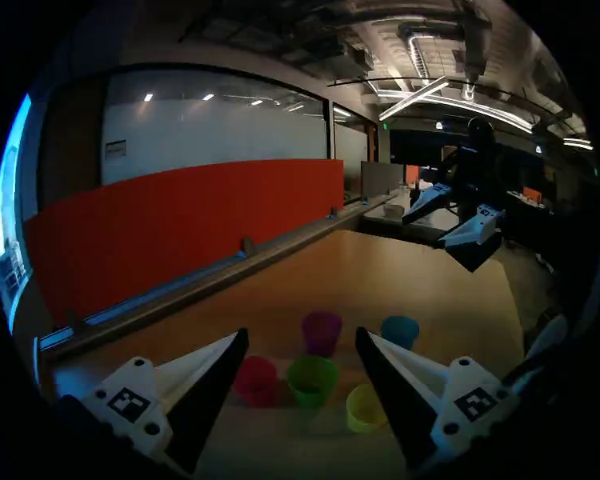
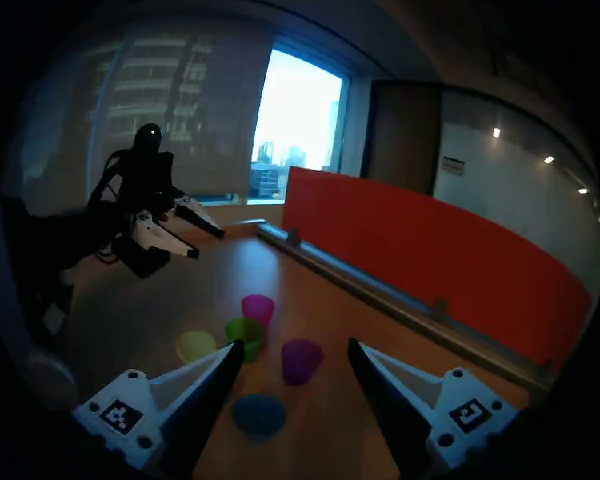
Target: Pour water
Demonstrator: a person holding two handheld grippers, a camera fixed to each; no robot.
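Observation:
Five small plastic cups stand in a cluster on the wooden table (image 1: 428, 280): purple (image 1: 322, 332), blue (image 1: 400, 330), pink-red (image 1: 256, 380), green (image 1: 312, 380) and yellow (image 1: 366, 406). My left gripper (image 1: 300, 332) hovers open just before them, nothing between its fingers. From the opposite side my right gripper (image 2: 294, 344) is also open and empty, with the blue cup (image 2: 258, 416) nearest, then purple (image 2: 302, 360), green (image 2: 244, 336), yellow (image 2: 196, 346) and pink-red (image 2: 258, 310). Each view shows the other gripper raised above the table across the cups: right (image 1: 422, 230), left (image 2: 210, 246).
A red partition (image 1: 188, 216) with a metal rail (image 1: 220, 276) runs along one long edge of the table. A bright window (image 2: 296, 128) lies beyond the table's end. A dark-sleeved arm (image 2: 52, 232) holds the left gripper.

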